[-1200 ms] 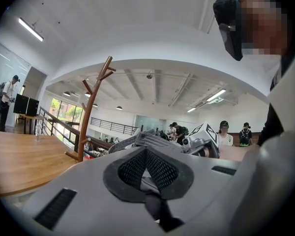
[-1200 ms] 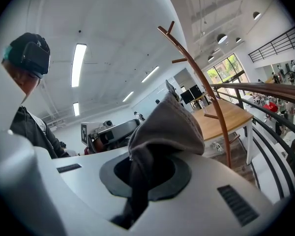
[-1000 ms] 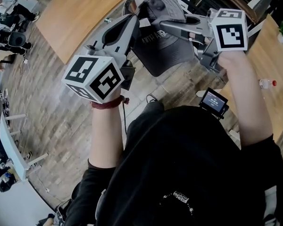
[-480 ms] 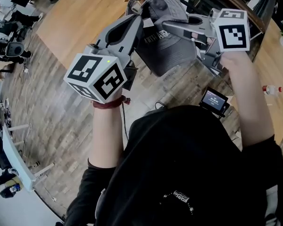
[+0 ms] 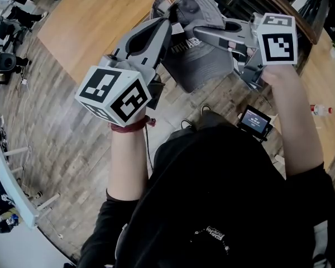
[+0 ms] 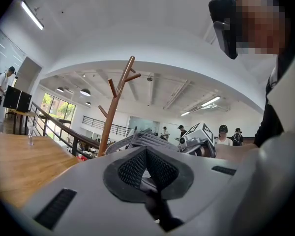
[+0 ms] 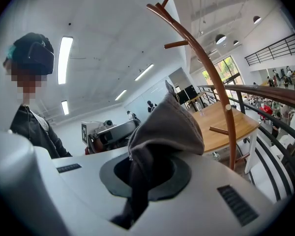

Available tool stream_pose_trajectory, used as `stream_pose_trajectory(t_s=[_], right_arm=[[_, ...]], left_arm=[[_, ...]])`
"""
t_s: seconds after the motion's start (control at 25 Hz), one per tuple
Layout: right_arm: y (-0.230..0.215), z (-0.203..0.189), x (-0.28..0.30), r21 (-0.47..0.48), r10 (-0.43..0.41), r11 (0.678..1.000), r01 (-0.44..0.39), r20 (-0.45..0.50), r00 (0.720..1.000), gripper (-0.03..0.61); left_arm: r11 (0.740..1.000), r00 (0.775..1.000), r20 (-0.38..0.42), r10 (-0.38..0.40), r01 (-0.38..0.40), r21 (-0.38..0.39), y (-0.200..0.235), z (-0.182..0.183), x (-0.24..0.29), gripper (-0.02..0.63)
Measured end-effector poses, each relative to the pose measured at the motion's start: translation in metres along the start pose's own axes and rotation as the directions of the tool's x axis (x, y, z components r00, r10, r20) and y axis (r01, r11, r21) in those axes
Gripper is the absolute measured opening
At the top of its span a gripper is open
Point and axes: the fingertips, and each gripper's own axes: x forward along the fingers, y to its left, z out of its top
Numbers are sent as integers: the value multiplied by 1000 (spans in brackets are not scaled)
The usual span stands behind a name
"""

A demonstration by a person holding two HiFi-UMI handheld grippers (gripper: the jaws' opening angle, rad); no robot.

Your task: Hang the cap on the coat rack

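Note:
A grey cap (image 5: 200, 60) with dark lettering hangs in the air between my two grippers. My left gripper (image 5: 168, 29) reaches in from the left and is shut on the cap's edge (image 6: 146, 142). From the right, my right gripper (image 5: 198, 33) is shut on a fold of the cap's grey fabric (image 7: 162, 127), which bulges up over its jaws. The brown wooden coat rack (image 6: 117, 100) stands beyond the cap, upright with short angled pegs. In the right gripper view the coat rack (image 7: 214, 77) rises close on the right, with a peg (image 7: 177, 44) near the top.
A large wooden table (image 5: 100, 21) lies below and ahead, over a plank floor. A small screen device (image 5: 254, 121) sits by my right forearm, and a bottle (image 5: 318, 110) lies at the right. A dark railing (image 7: 275, 95) runs behind the rack. People stand in the background.
Both grippers have kept their hold and carried the cap slightly up and forward. The floor and table have shifted a little in the head view.

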Motion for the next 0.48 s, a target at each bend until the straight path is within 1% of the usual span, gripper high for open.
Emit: stream_pose_trajectory(t_s=[0.24, 0.36, 0.48], right_arm=[[9, 4, 1, -1, 16, 1000, -16, -10, 1000, 20], [7, 5, 1, -11, 40, 999, -40, -1, 999, 20], [0, 7, 2, -50, 53, 997, -53, 13, 998, 20]], left_arm=[[1000, 1000, 10, 16, -16, -6, -3, 6, -7, 5], [999, 999, 18, 33, -34, 14, -2, 7, -6, 5], [998, 999, 28, 44, -45, 37, 1, 3, -2, 5]])
